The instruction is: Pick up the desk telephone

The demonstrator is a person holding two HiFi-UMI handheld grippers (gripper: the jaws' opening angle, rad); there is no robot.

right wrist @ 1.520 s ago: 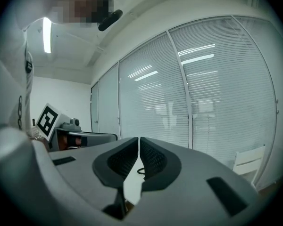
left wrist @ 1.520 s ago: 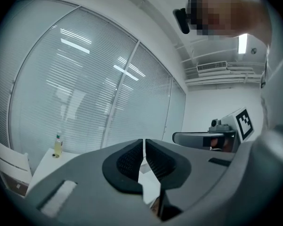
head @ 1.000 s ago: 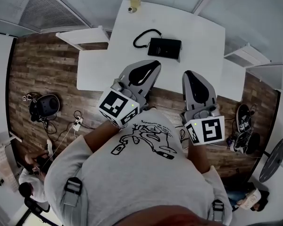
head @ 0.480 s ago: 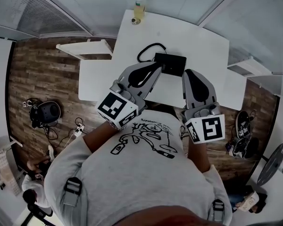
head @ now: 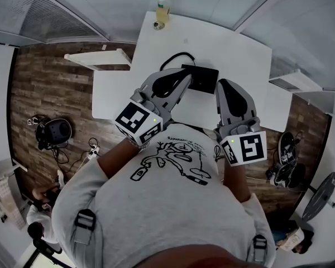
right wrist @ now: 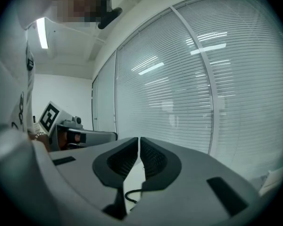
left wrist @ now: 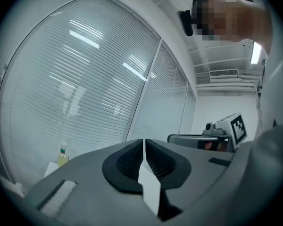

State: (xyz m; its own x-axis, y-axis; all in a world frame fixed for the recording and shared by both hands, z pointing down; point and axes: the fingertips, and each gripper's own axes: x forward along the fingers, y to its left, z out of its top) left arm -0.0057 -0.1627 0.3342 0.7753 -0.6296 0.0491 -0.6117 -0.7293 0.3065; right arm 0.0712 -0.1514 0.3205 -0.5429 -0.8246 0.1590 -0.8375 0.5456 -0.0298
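The black desk telephone [head: 204,78] lies on the white table [head: 234,43], its coiled cord [head: 172,58] looping to its left. My left gripper [head: 184,79] is shut and empty, its tip at the phone's left edge. My right gripper [head: 223,85] is also shut and empty, just right of the phone's near corner. In the left gripper view the left gripper [left wrist: 144,141] shows closed jaws, with blinds beyond. Below the closed jaws of the right gripper [right wrist: 138,139], the right gripper view shows a bit of the cord [right wrist: 132,195]. Whether either tip touches the phone is hidden.
A bottle [head: 162,9] stands at the table's far edge, also the bottle [left wrist: 62,156] at the left. White side shelves [head: 97,57] flank the table. Cables and a dark device [head: 53,132] lie on the wooden floor at left, shoes [head: 285,158] at right.
Both grippers have moved forward from the table's near edge out over the table, and now sit on either side of the phone. Both jaws stayed shut.
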